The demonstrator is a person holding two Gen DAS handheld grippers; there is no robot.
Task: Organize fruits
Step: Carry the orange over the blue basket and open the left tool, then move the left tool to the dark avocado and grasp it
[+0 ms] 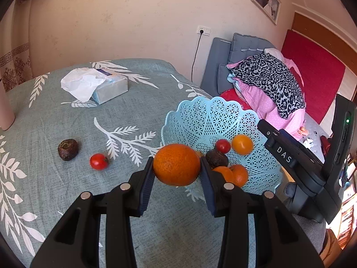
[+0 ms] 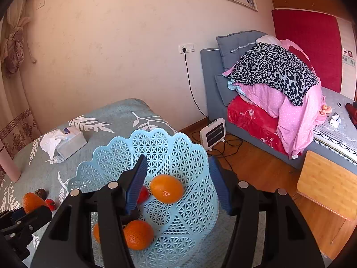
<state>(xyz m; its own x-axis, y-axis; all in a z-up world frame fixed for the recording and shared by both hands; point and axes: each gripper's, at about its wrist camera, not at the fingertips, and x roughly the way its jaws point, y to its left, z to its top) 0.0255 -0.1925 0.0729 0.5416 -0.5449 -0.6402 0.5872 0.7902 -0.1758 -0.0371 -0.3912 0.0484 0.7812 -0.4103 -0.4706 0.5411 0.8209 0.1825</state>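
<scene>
Leaf-print cloth is covering the table (image 1: 67, 116), with a tissue box (image 1: 107, 87) lying at the far side. Left gripper (image 1: 177, 167) is carrying an orange (image 1: 176, 164), its fingers clamped on it, just beside the basket (image 1: 200, 116) rim. Right gripper (image 2: 178, 181) is hanging over the basket, fingers apart and gripping nothing, an orange lying in the basket below them. Inside are sitting oranges, a tomato and a dark fruit. Out on the cloth, another tomato (image 1: 98, 161) and another dark fruit (image 1: 67, 149) are waiting near each other.
</scene>
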